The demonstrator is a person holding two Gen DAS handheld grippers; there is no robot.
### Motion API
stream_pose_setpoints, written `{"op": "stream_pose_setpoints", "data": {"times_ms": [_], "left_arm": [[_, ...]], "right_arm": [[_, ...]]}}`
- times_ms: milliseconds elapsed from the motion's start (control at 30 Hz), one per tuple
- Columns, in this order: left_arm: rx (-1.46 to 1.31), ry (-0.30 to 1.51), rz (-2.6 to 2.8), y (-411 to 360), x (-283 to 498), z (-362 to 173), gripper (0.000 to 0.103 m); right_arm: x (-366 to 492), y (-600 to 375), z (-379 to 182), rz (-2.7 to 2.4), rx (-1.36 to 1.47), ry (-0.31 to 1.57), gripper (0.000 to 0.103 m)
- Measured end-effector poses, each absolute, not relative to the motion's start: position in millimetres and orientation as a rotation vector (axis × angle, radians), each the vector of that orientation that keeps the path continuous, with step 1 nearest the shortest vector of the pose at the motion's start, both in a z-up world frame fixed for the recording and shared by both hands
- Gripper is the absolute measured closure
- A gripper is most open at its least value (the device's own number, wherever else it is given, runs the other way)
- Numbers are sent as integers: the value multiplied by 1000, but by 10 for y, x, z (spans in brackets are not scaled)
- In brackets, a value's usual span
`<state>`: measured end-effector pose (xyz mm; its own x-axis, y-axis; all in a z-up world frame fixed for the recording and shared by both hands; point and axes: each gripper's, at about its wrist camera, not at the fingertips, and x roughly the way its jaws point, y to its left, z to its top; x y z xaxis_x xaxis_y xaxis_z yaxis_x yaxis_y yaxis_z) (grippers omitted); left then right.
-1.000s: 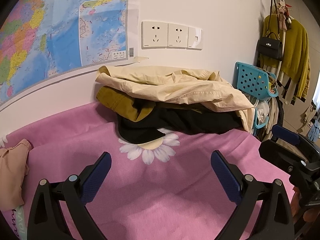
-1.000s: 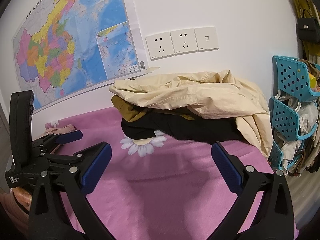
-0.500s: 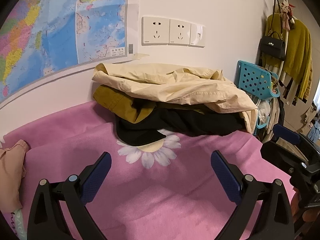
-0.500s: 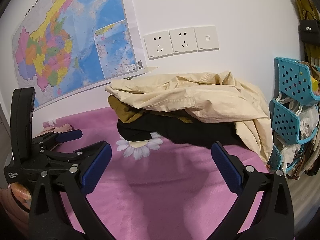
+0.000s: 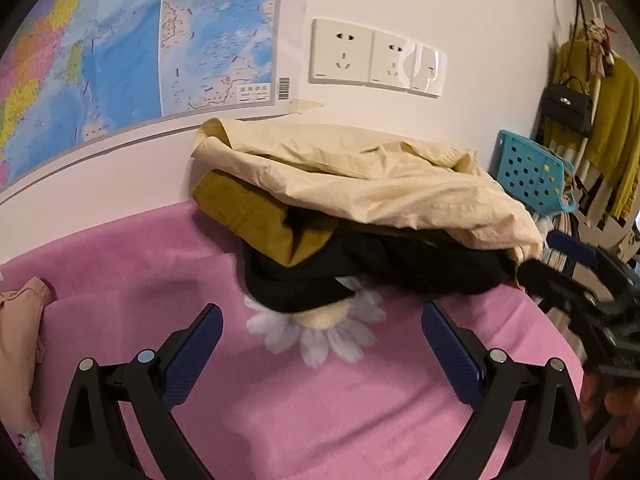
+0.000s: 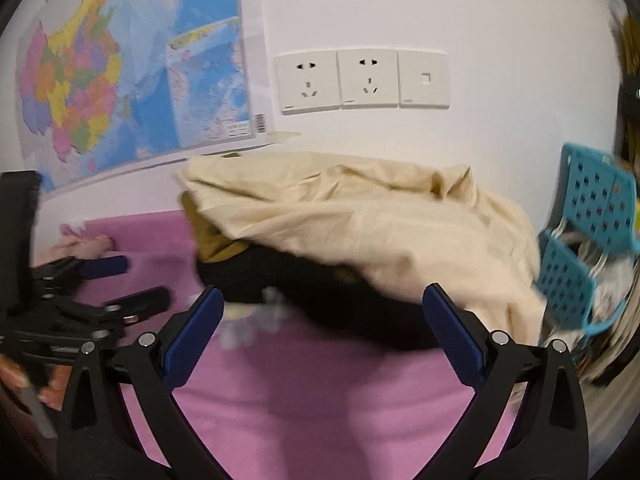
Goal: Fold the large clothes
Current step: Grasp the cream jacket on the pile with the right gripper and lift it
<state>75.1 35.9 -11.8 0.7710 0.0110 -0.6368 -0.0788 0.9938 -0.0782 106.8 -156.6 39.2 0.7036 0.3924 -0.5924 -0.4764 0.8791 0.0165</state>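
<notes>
A pile of clothes lies against the wall on a pink cloth point(image 5: 320, 408): a cream garment point(image 5: 372, 184) on top, a mustard one point(image 5: 248, 208) and a black one point(image 5: 360, 268) beneath. It also shows in the right wrist view, with the cream garment point(image 6: 380, 224) over the black one point(image 6: 320, 292). My left gripper point(image 5: 322, 344) is open and empty, just short of the pile. My right gripper point(image 6: 322, 328) is open and empty, its fingertips at the pile's front edge.
A pink garment point(image 5: 20, 340) lies at the left edge of the pink cloth. A map point(image 5: 120, 52) and wall sockets point(image 5: 376, 60) are on the wall behind. A teal rack point(image 5: 532, 176) and a coat stand with hanging clothes point(image 5: 608, 120) stand at the right.
Both grippers have moved forward toward the pile, which now looks larger and closer. Both stay open.
</notes>
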Motion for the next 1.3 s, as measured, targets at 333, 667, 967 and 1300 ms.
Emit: {"op": "stream_pose_setpoints", "data": {"times_ms": [333,667,967,1300], "left_arm": [[-148,726,58,537,1185,-214,7],[-264,689,-28,758,1222,-255,7],[-353,699,-96,906,1287,-362,7],[-362,724,-92,893,1386,-471,7]], "right_arm": [[1843,-1336,104,458,-408,661,49],[863,-1300,333,667,-547,649,96],[974,-1301,691,823,-503,606,44],[2138,-96,153,735,-734,649,39]]}}
